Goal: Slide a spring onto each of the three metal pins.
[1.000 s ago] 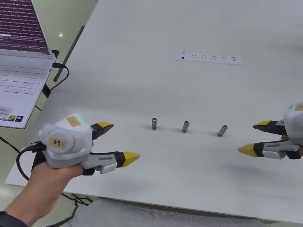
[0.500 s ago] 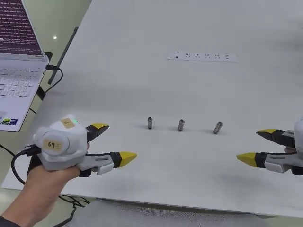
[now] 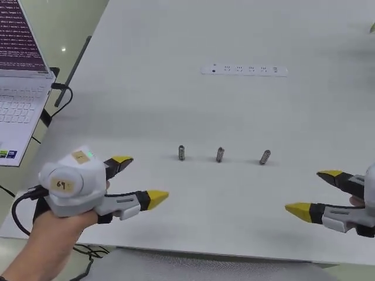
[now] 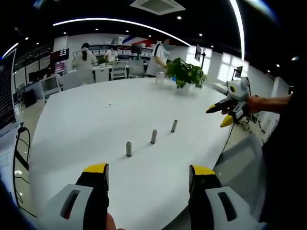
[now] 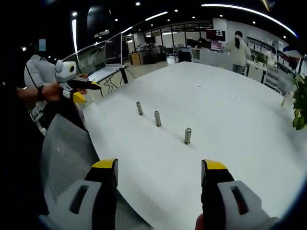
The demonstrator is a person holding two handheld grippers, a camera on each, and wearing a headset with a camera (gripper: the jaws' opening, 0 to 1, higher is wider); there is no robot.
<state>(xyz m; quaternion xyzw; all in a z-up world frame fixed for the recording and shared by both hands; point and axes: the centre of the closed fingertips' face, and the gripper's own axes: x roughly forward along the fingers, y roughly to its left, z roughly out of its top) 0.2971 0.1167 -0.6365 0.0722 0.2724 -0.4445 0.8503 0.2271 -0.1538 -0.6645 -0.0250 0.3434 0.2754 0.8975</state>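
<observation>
Left claw (image 3: 140,178) and right claw (image 3: 312,192) both agape, tips turned toward each other.

The left claw sits in the left hand (image 3: 55,234) over the near left corner of the worktop (image 3: 176,105), with its yellow-tipped jaws spread wide and nothing between them; the wrist trails back past the near edge. The right claw hangs over the near edge toward the right corner, its jaws likewise spread and empty. In each gripper view that claw's own jaws stand well apart, and the opposite claw faces in from the side, held in a hand.
</observation>
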